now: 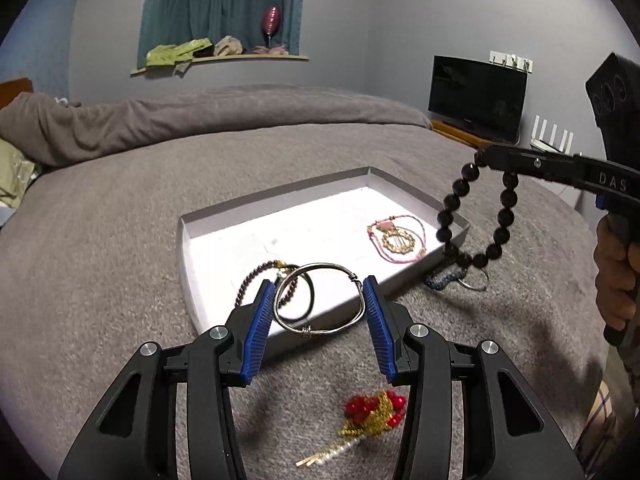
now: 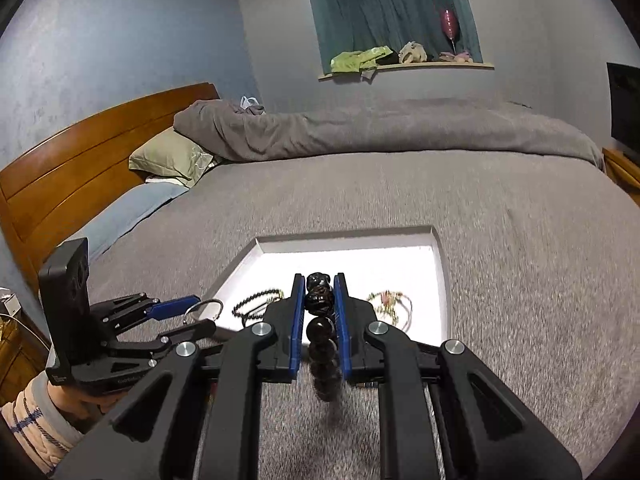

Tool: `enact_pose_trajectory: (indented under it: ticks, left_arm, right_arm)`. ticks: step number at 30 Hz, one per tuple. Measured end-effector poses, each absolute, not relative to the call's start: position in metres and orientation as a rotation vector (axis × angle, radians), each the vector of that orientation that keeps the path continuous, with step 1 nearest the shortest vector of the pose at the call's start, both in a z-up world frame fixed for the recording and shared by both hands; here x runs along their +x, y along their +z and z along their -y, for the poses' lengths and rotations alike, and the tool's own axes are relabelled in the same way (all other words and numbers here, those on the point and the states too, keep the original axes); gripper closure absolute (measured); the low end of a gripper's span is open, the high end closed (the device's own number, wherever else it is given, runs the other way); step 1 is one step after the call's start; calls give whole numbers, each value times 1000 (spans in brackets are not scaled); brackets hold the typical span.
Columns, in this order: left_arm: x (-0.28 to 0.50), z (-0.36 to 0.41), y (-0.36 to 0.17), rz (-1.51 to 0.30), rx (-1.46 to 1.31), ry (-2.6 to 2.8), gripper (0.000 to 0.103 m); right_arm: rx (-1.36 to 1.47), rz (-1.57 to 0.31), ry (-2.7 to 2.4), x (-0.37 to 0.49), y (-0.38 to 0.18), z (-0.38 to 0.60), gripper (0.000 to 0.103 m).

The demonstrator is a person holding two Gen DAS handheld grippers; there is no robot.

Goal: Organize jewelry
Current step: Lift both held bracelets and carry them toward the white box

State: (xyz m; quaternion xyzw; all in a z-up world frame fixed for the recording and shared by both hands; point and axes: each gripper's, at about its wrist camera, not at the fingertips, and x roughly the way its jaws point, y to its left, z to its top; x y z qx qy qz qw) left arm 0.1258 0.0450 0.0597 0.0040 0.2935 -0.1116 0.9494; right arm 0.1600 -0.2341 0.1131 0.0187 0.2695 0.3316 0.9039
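Observation:
My left gripper (image 1: 320, 283) is shut on a silver wire bangle (image 1: 308, 332), which spans the gap between its blue pads above the near edge of a shallow white tray (image 1: 280, 197). From the right comes my right gripper (image 1: 482, 157), shut on a black bead bracelet (image 1: 506, 216) that hangs in a loop over the tray's right corner. In the right wrist view the black beads (image 2: 320, 300) sit pinched between the pads of the right gripper (image 2: 319, 280), and the left gripper (image 2: 205, 313) holds the bangle (image 2: 208, 301) at the tray's (image 2: 344, 234) left side.
Inside the tray lie a pink cord necklace with a gold pendant (image 1: 394, 240) and a dark bead bracelet (image 1: 256, 280). On the grey bedcover lie a red-and-gold ornament (image 1: 376, 408) near me and a blue bead bracelet (image 1: 444, 280) by the tray. A wooden headboard (image 2: 80, 168) is far left.

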Motion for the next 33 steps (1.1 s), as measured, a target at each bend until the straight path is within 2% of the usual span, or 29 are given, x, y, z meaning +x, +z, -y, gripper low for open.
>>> enact_pose_trajectory:
  ticks: [14, 33]
  left_arm:
    - [168, -56, 69, -602, -43, -177, 56]
    - [212, -54, 20, -734, -94, -161, 56]
  right_arm:
    - [41, -597, 676, 207, 113, 211, 89]
    - [-7, -707, 580, 245, 55, 208, 89]
